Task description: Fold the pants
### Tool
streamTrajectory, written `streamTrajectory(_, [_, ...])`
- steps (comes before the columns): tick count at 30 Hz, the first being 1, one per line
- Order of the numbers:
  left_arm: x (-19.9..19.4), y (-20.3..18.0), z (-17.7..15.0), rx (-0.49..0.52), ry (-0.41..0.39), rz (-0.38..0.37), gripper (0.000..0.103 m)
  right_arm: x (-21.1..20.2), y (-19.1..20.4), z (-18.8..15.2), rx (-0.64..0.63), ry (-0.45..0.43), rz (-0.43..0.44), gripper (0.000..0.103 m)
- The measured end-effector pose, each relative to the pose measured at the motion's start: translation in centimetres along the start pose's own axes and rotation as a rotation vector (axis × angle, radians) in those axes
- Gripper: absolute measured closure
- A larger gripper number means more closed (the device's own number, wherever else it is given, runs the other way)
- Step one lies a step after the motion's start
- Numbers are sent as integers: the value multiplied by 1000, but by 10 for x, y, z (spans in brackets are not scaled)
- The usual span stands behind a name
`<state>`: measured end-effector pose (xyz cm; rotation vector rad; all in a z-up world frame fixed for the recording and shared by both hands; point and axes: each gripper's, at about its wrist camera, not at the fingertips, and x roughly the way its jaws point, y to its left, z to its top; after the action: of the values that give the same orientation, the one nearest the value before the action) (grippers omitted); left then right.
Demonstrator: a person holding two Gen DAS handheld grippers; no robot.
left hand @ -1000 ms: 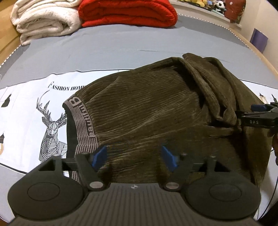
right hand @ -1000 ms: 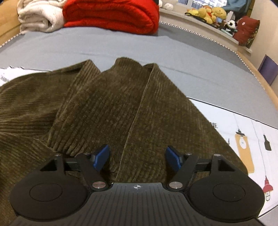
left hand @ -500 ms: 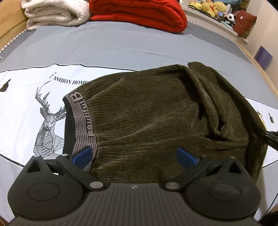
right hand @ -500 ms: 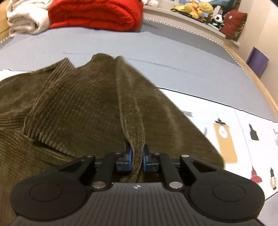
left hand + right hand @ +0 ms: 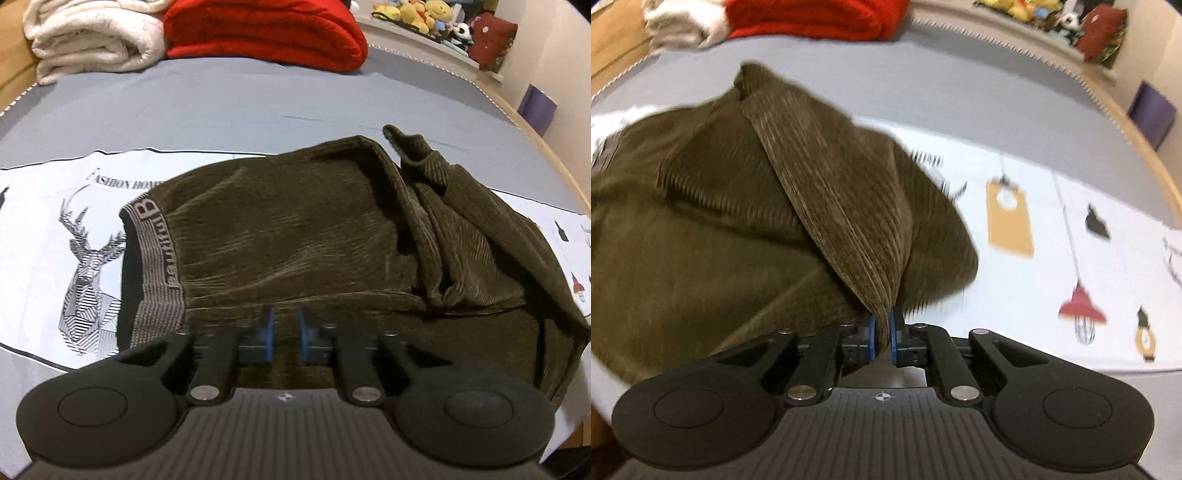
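Corduroy pants [image 5: 295, 236], olive-brown, lay crumpled across the printed sheet [image 5: 44, 229] on the grey bed [image 5: 229, 99], long axis running left-right: waistband [image 5: 155, 258] at your left, legs bunched to your right. Your left gripper [image 5: 284, 330] sat at the near edge approx mid-garment, jaws closing w/ a strip of cloth between the blue pads, gap still visible so can't say they'd bitten yet. Your right gripper [image 5: 882, 334] was pressed together, pinching a ridge of leg fabric that rose as a taut peak away from the claw. Judging from that, the leg end lay nearest your right hand & would prob need carrying over toward the waistband side. Vs a sec earlier: both claws had been spread wide over flat cloth; the right one then clamped first & dragged the leg sideways (view blurred), the left widened, then started shutting w/o really shifting place
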<state>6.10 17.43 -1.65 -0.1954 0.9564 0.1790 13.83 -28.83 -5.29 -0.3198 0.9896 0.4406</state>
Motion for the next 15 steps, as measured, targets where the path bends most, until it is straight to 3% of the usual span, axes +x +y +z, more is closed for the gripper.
streamTrajectory(3, [4, -1, -1, 16, 30, -9, 90, 2, -2, -8, -20, 36, 11, 96])
streamTrajectory(6, [18, -7, -4, 41, 105, 9, 90, -3, -10, 0, 28, 8, 31, 93])
streamTrajectory(11, [29, -14, -14, 94, 183, 31, 85, -22, -22, 24, 177, -169, 48, 49])
streamTrajectory(15, [32, -17, -16, 104, 195, 25, 79, -14, -6, 34, 156, -237, 19, 49])
